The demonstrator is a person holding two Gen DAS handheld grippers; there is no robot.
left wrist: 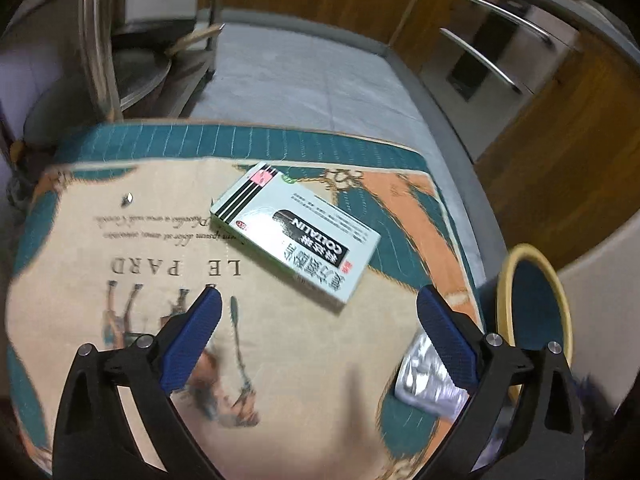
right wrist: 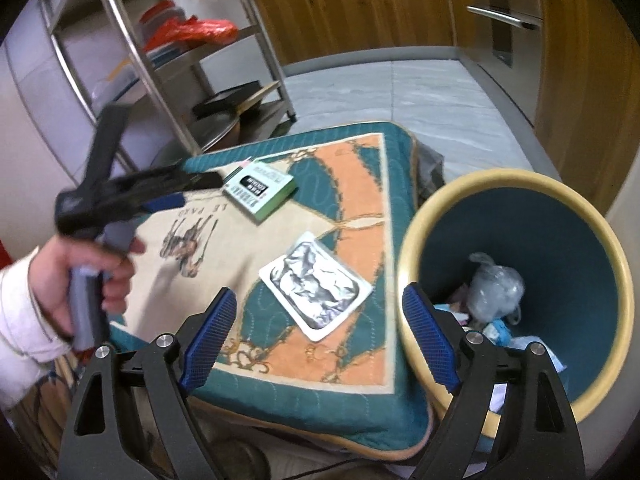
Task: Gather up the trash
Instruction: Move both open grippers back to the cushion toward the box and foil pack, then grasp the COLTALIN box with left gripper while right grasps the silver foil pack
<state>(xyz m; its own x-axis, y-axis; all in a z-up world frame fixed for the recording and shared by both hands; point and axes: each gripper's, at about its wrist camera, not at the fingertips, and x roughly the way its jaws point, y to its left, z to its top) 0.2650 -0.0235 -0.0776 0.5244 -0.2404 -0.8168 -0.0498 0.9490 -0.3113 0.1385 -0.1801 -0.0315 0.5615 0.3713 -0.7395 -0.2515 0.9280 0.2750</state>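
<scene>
A pale green medicine box (left wrist: 298, 230) lies on a patterned cushion (left wrist: 120, 248); it also shows in the right wrist view (right wrist: 260, 190). A foil blister pack (right wrist: 316, 284) lies nearer the bin, seen at the lower right in the left wrist view (left wrist: 424, 380). My left gripper (left wrist: 318, 308) is open and empty, just short of the box; it shows from outside in the right wrist view (right wrist: 176, 190). My right gripper (right wrist: 320, 312) is open and empty, just above the blister pack. The dark blue bin with a yellow rim (right wrist: 560, 240) holds crumpled trash.
The cushion (right wrist: 360, 200) sits on a low seat over a grey tiled floor (right wrist: 420, 92). A steel shelf rack (right wrist: 168, 60) stands behind left. Wooden cabinets (right wrist: 360, 4) line the back and right. The bin (left wrist: 528, 304) stands right of the cushion.
</scene>
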